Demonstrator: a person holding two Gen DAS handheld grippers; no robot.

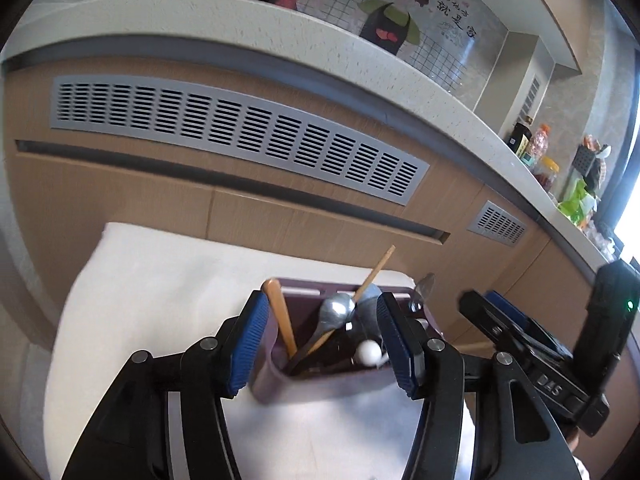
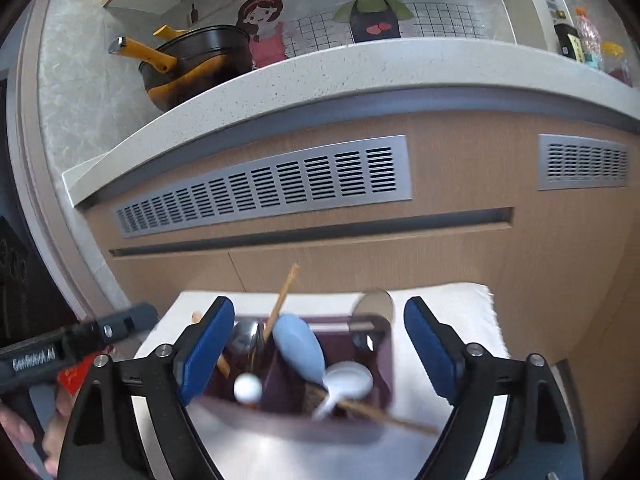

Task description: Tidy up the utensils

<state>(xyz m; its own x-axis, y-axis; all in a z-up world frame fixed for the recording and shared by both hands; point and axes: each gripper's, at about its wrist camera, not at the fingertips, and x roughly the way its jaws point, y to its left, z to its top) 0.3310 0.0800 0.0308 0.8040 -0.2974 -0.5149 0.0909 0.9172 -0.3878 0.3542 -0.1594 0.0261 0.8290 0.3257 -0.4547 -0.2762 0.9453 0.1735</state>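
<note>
The purple utensil holder [image 2: 372, 364] sits on a white cloth [image 1: 160, 280] over the bench, and much of it is blurred in the right wrist view, so its near wall smears into the cloth. Its base is hidden behind both sets of fingers. Inside, a steel spoon [image 1: 338, 310], a wooden handle [image 1: 282, 320] and a chopstick [image 1: 376, 270] lean upright in one compartment; a white ball-shaped knob [image 1: 368, 353] shows low down, but what it belongs to cannot be made out. In the right wrist view a pale blue spoon [image 2: 300, 350] and a white ladle-like spoon [image 2: 346, 380] lie in the neighbouring compartment, and a second thin stick [image 2: 384, 416] crosses the holder's near rim, its end lost in blur.

The left gripper [image 1: 322, 340] has its fingers apart, straddling the holder's left part without clearly touching it. The right gripper [image 2: 318, 356] also has its fingers wide apart, one on either side of the holder, holding nothing.

Behind stands a wood-fronted cabinet with grey vent grilles [image 2: 280, 184], topped by a speckled white counter [image 2: 360, 68]. A black pan with yellow handles [image 2: 192, 60] rests there, bottles [image 2: 576, 40] are cut off at the edge, and a cartoon sticker [image 2: 368, 4] covers the wall
</note>
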